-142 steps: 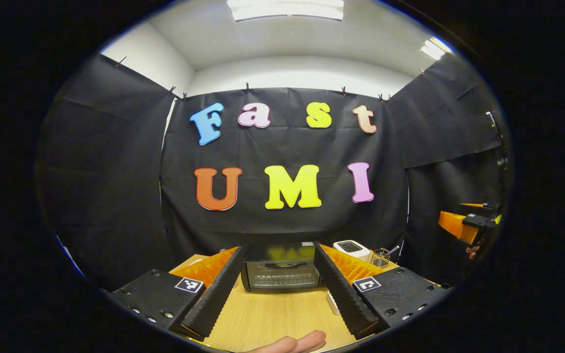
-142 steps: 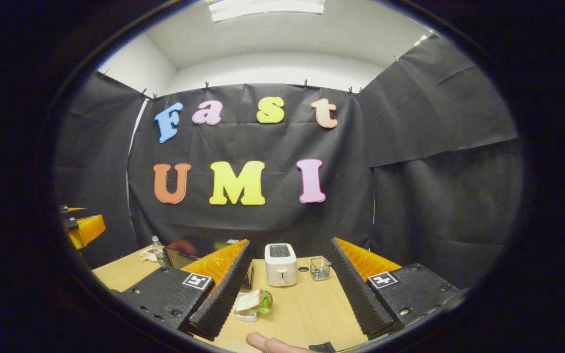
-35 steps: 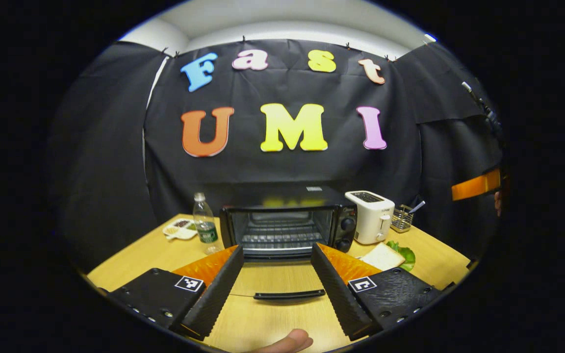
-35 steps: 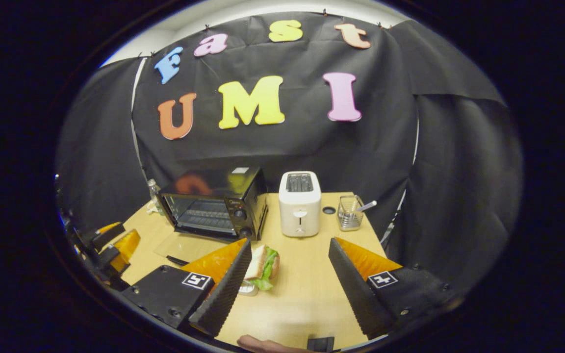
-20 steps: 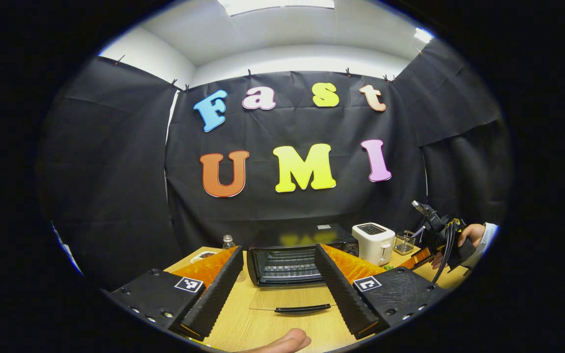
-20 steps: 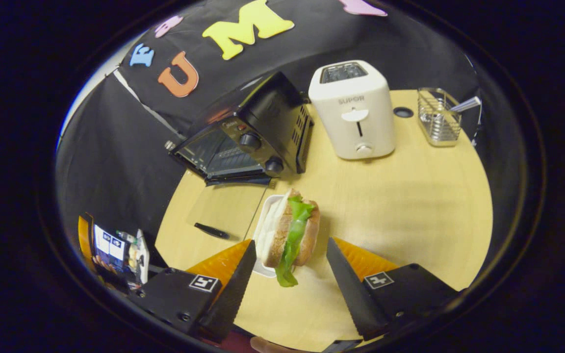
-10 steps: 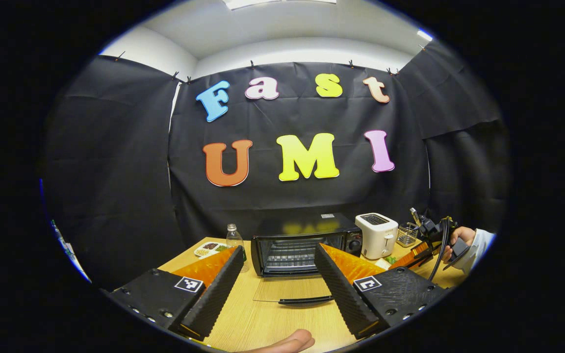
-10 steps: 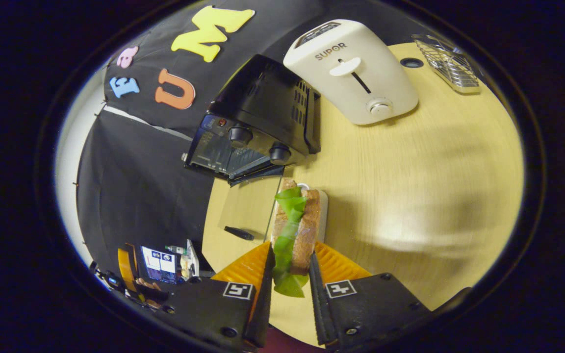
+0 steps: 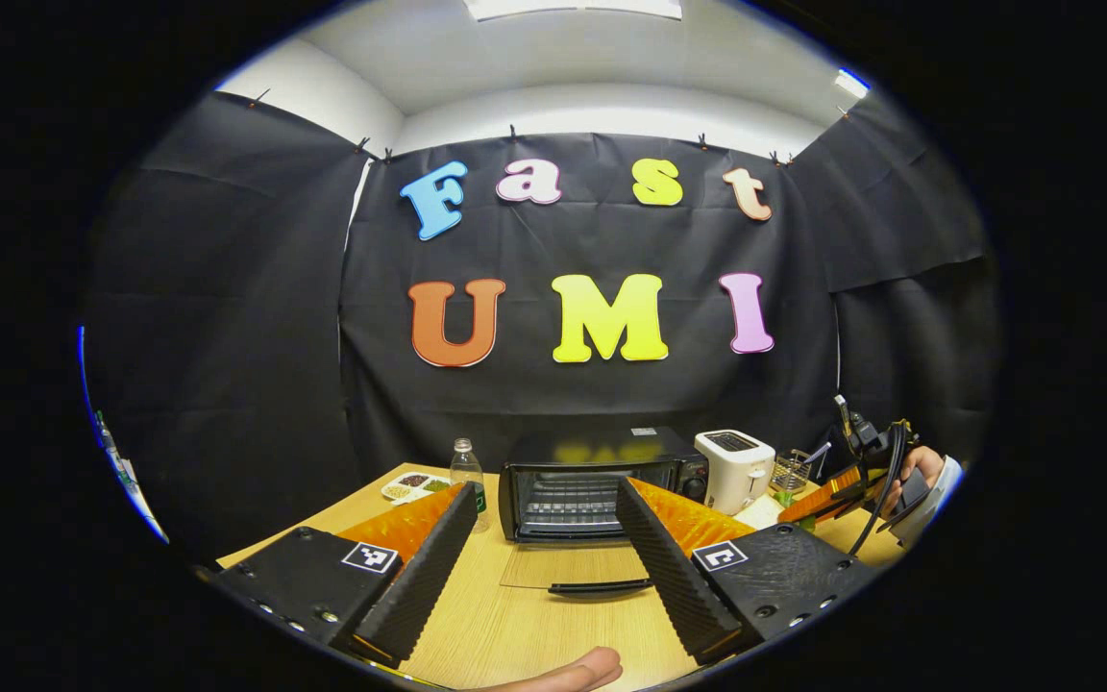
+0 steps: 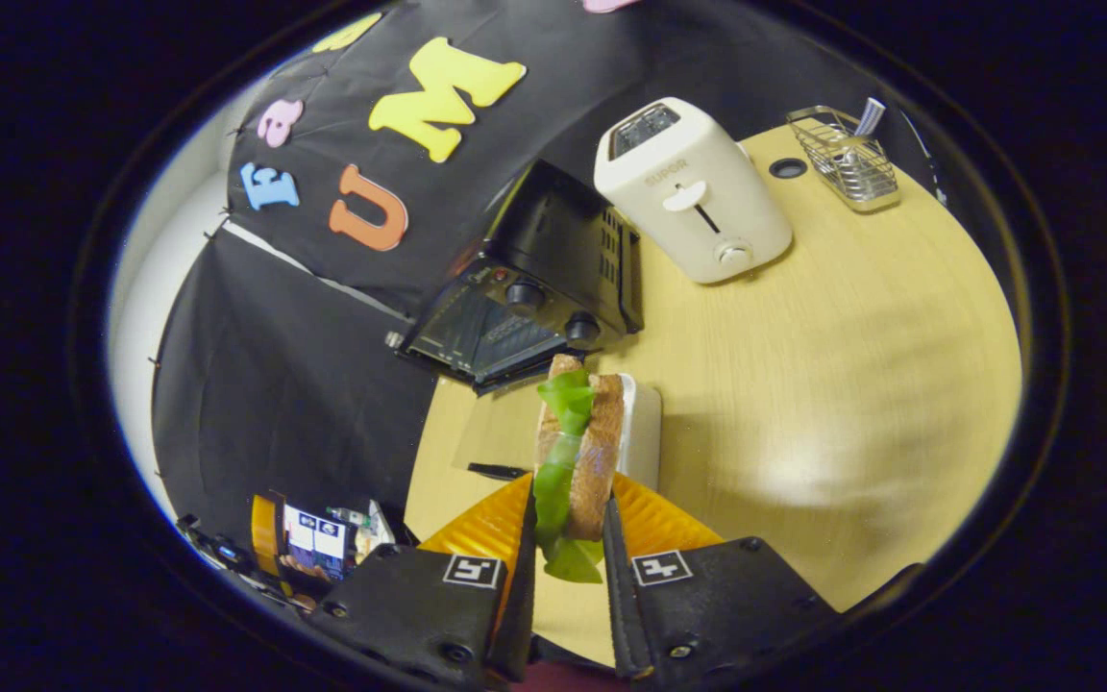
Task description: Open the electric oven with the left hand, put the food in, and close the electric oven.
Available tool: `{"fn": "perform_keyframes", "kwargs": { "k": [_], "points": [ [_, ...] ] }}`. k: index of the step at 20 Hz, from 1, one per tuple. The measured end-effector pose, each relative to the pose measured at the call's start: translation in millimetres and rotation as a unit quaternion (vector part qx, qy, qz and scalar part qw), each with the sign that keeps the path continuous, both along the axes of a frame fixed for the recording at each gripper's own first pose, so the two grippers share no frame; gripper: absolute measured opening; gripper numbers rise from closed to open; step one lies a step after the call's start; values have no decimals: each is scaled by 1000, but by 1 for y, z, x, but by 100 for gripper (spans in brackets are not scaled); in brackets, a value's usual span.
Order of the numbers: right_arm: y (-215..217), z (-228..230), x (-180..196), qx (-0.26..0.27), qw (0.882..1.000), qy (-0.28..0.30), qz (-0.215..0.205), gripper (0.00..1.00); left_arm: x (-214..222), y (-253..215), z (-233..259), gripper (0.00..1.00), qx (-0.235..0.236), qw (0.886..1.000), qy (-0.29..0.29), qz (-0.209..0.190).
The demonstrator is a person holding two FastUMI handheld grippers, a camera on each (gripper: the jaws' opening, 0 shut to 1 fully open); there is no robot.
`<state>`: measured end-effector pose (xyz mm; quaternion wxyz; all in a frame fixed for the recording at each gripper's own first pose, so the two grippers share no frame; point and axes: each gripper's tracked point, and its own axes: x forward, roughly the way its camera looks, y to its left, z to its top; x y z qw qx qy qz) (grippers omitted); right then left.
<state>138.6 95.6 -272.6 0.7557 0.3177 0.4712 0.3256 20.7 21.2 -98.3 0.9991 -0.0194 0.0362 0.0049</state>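
a white toaster stands on the wooden table, just right of a black appliance. farther right, near the table's far edge, sits a wire basket with a utensil in it. far left, a clear bottle stands beside a small divided dish.
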Motion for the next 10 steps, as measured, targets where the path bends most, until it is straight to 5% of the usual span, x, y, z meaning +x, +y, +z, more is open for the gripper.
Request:
{"fn": "perform_keyframes", "kwargs": {
  "k": [10],
  "points": [
    [108,32,-35,119,988,-30,-91,36,-18,38,-12,96,-20,1000,3,4]
  ]
}}
